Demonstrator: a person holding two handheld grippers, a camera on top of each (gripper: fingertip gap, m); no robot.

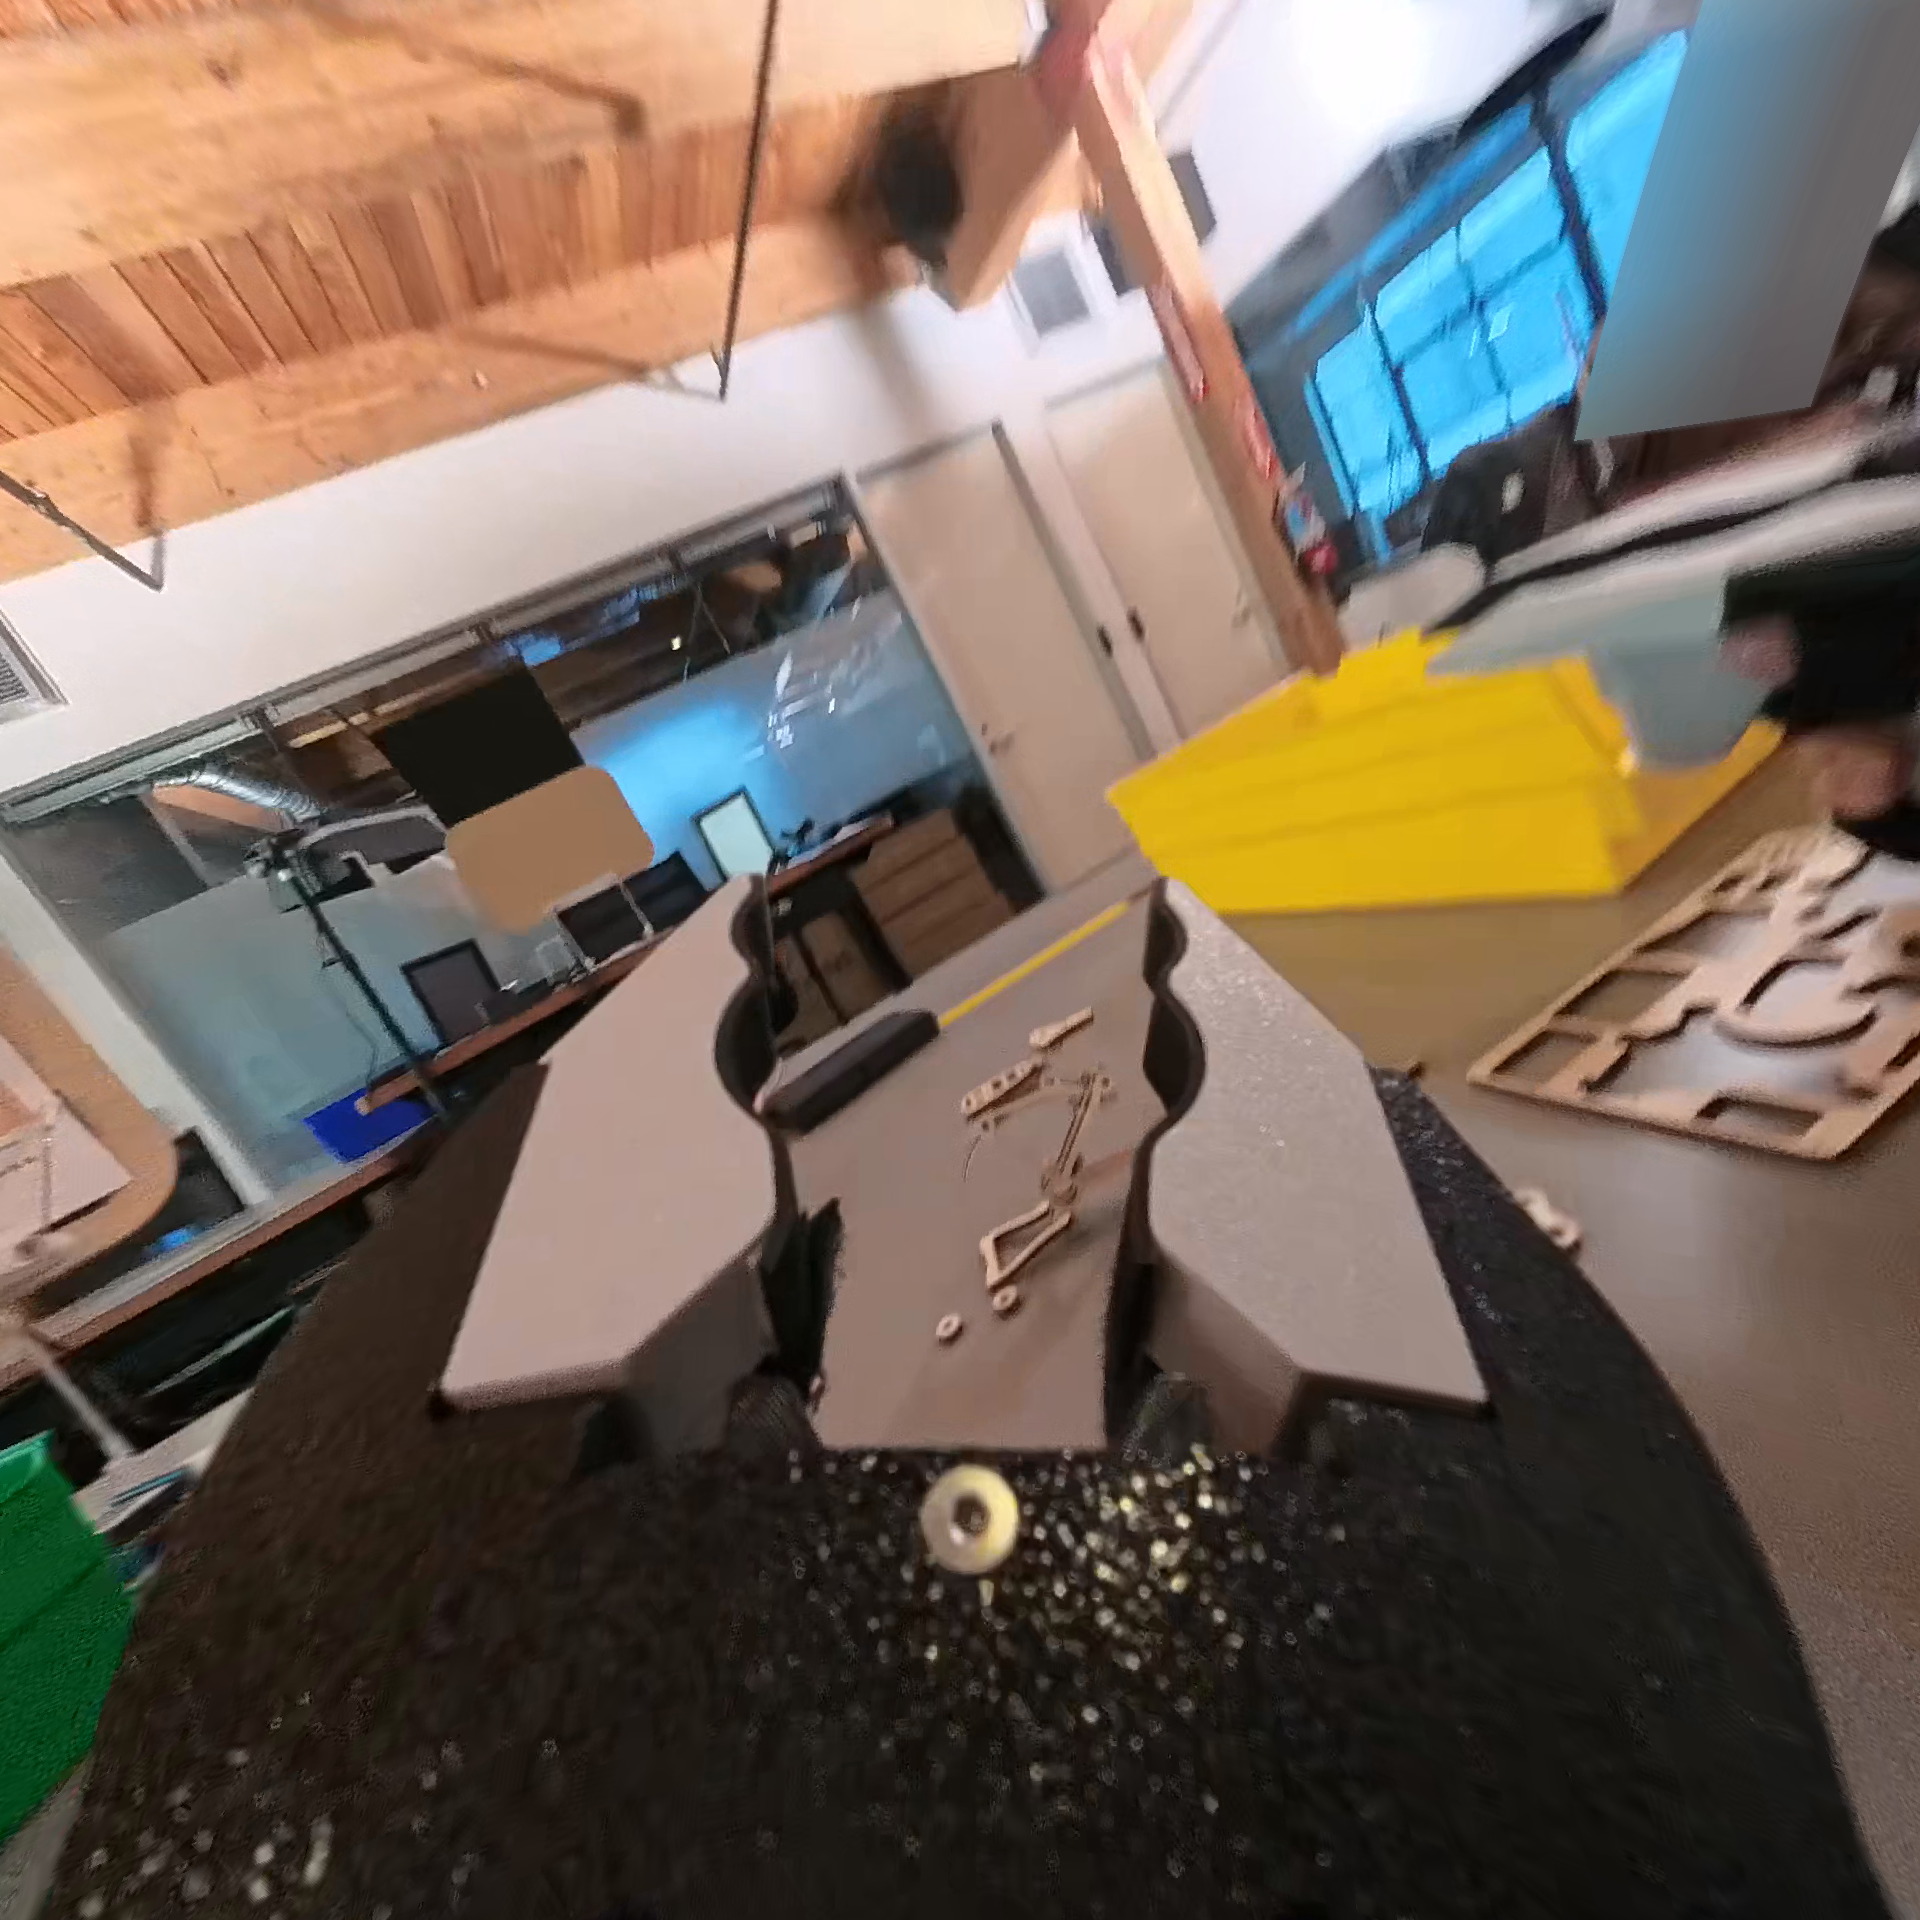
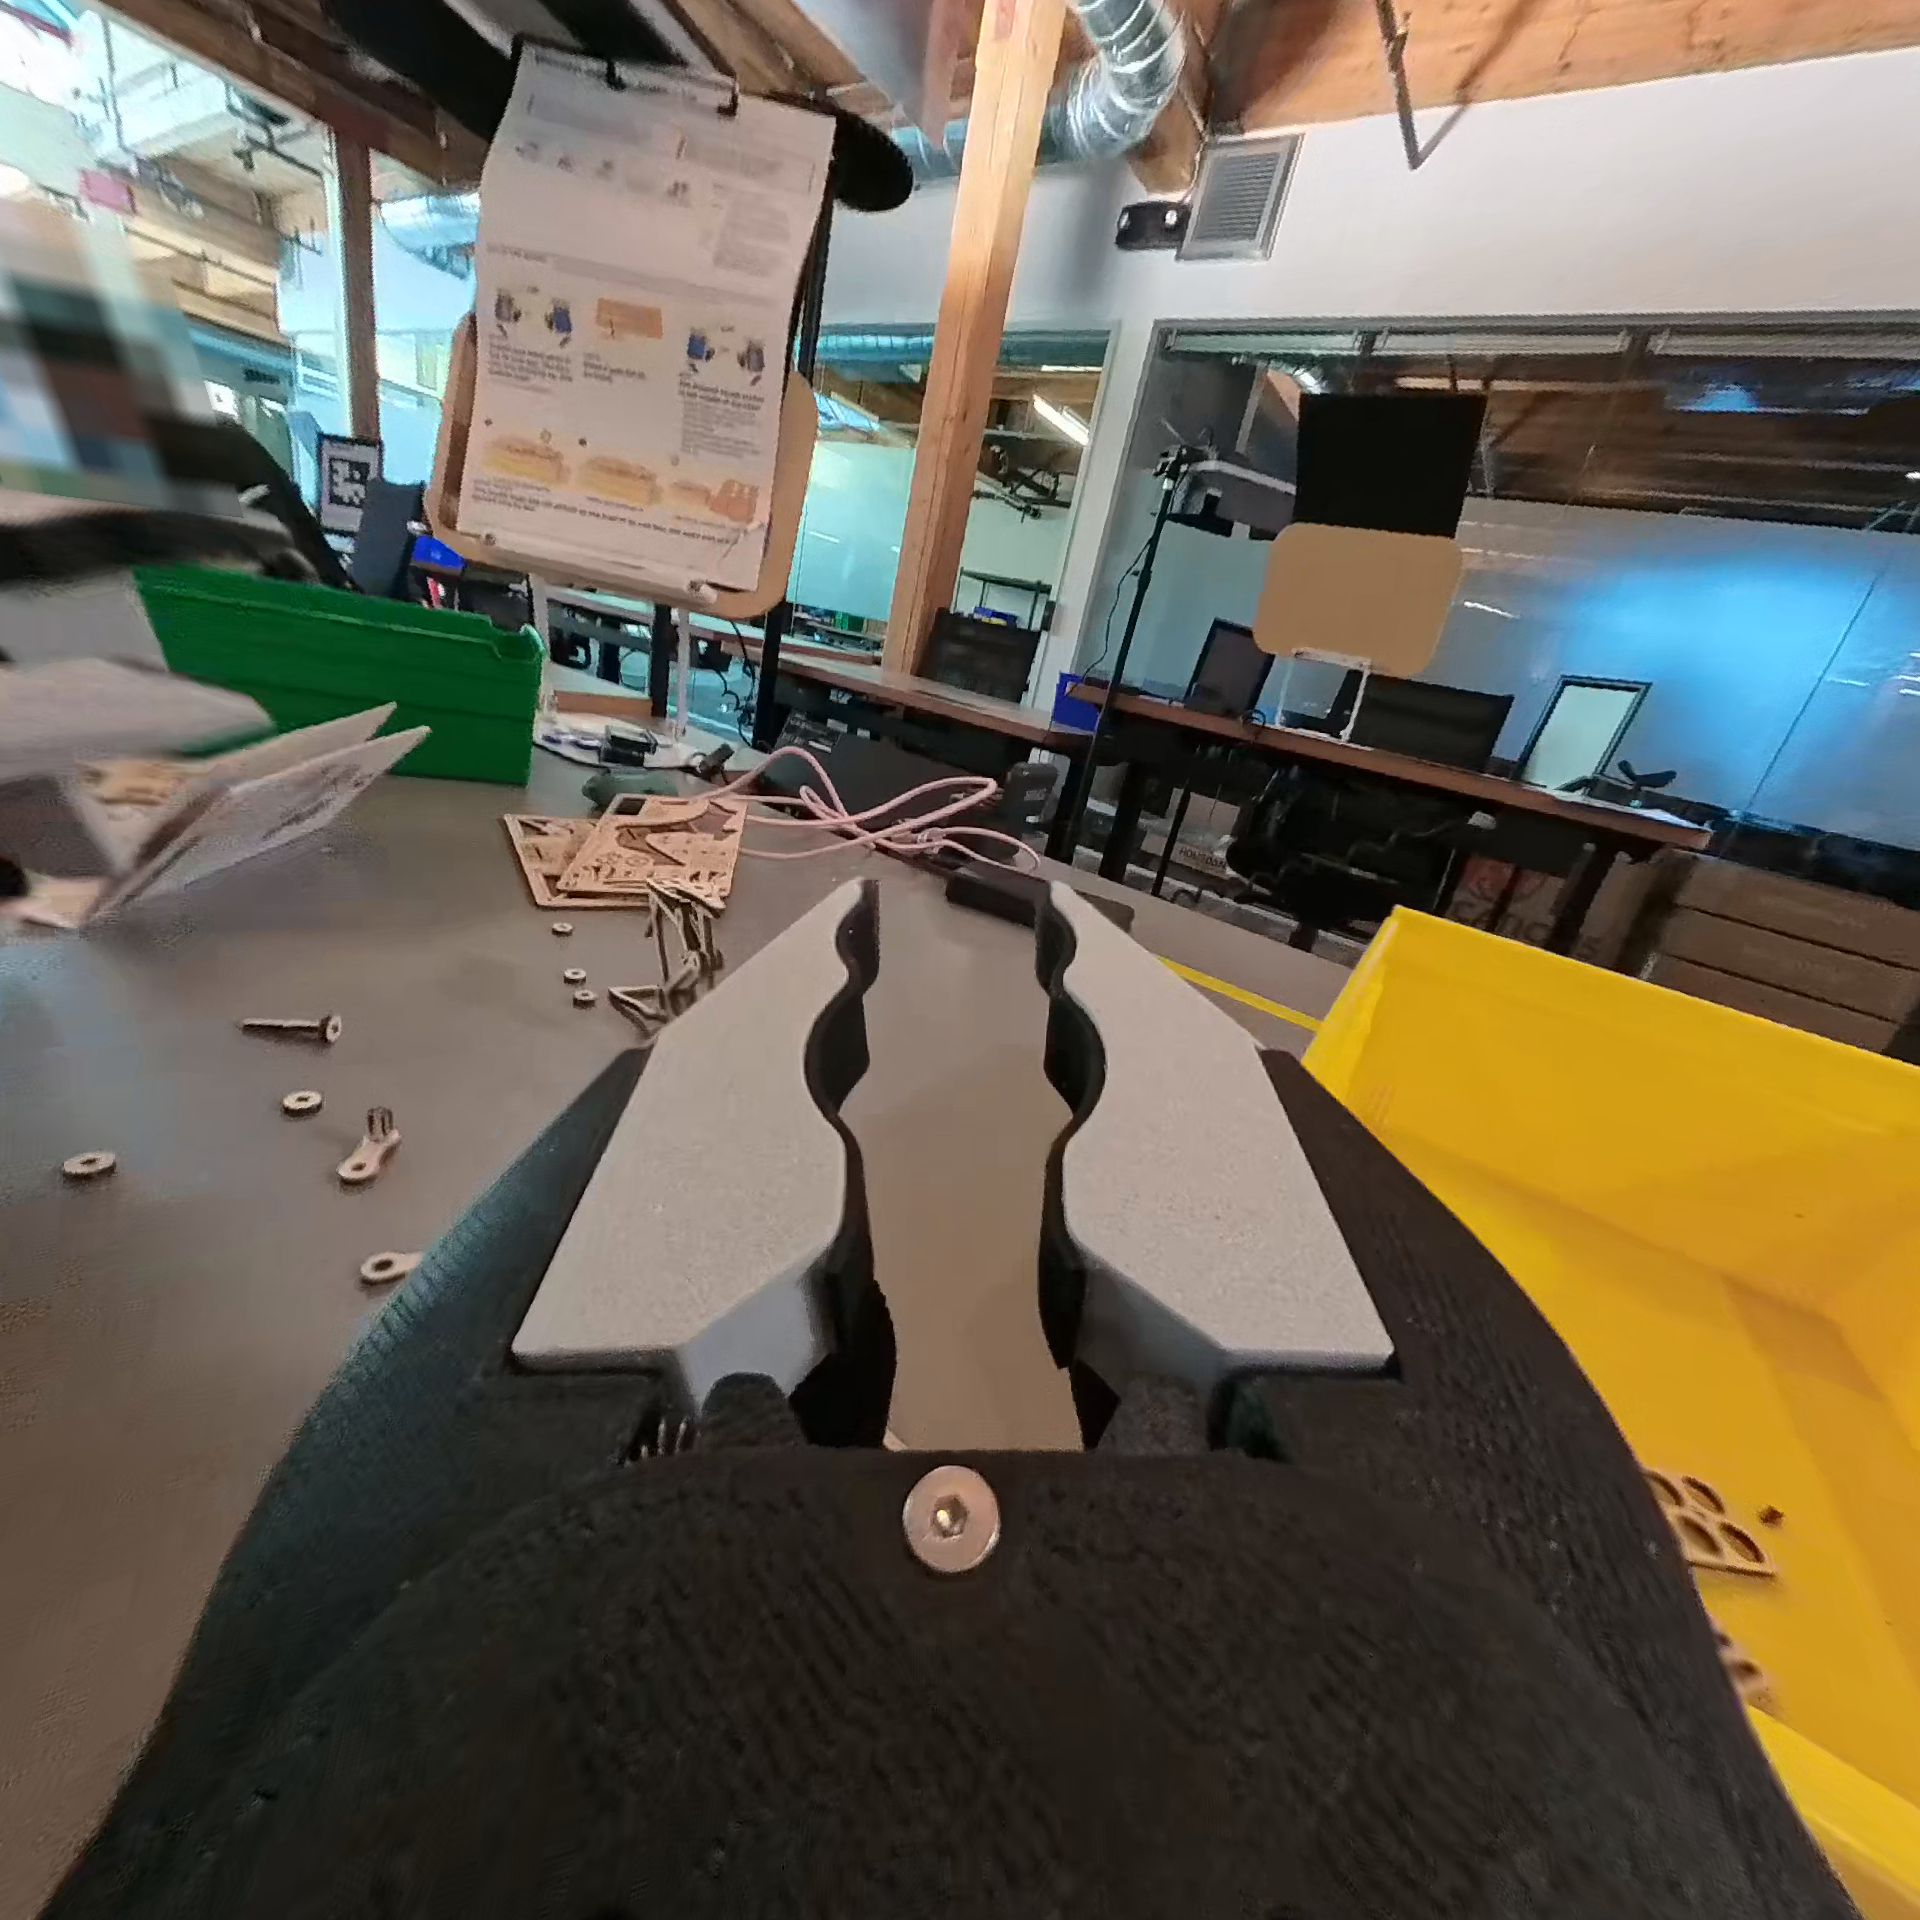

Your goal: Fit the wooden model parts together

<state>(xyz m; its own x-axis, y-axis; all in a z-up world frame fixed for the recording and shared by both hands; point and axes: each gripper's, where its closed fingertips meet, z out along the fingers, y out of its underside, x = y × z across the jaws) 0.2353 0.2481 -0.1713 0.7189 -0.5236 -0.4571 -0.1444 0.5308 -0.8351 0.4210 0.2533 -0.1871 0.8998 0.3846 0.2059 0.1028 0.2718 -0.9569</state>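
In the left wrist view my left gripper (image 1: 956,925) is open and empty, held above the dark table. Between its fingers I see a small part-built wooden linkage (image 1: 1039,1164) lying on the table, with tiny loose wooden rings (image 1: 948,1326) beside it. A punched-out wooden sheet (image 1: 1714,997) lies to the right. In the right wrist view my right gripper (image 2: 956,914) is open and empty, low over the table. The same linkage (image 2: 675,956) and stacked wooden sheets (image 2: 634,852) lie ahead to the left. Loose wooden washers and small pieces (image 2: 369,1143) are scattered at the left.
A yellow bin (image 2: 1558,1195) stands close on the right, with wooden scraps (image 2: 1704,1538) inside; it also shows in the left wrist view (image 1: 1403,800). A green bin (image 2: 343,665), an instruction sheet on a stand (image 2: 644,343), a pink cable (image 2: 883,821) and a folded leaflet (image 2: 260,800) are at the back left.
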